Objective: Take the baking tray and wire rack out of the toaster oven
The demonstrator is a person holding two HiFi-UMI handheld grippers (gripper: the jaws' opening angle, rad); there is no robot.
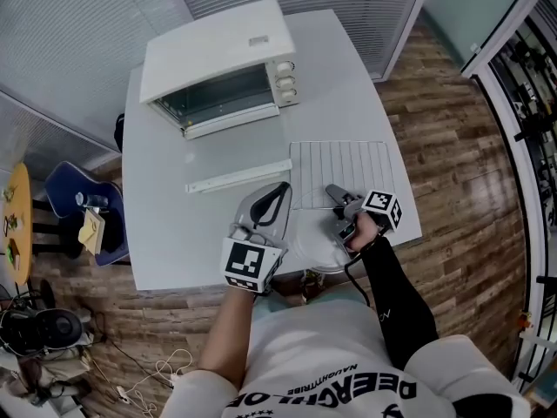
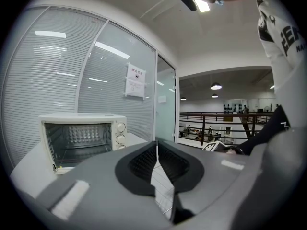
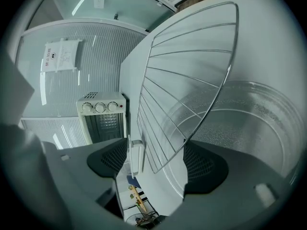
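The white toaster oven stands at the table's far end, its door open and its cavity looking empty. The wire rack lies flat on the table near the right. The pale baking tray sits by the front edge, partly under the rack's near corner in the right gripper view. My right gripper is open, turned on its side, with the rack's near corner between its jaws. My left gripper is shut and empty, pointing at the oven from the table's middle.
A long white strip lies on the table between the oven and my left gripper. The table ends just behind both grippers. A blue chair and a yellow round table stand to the left on the wooden floor.
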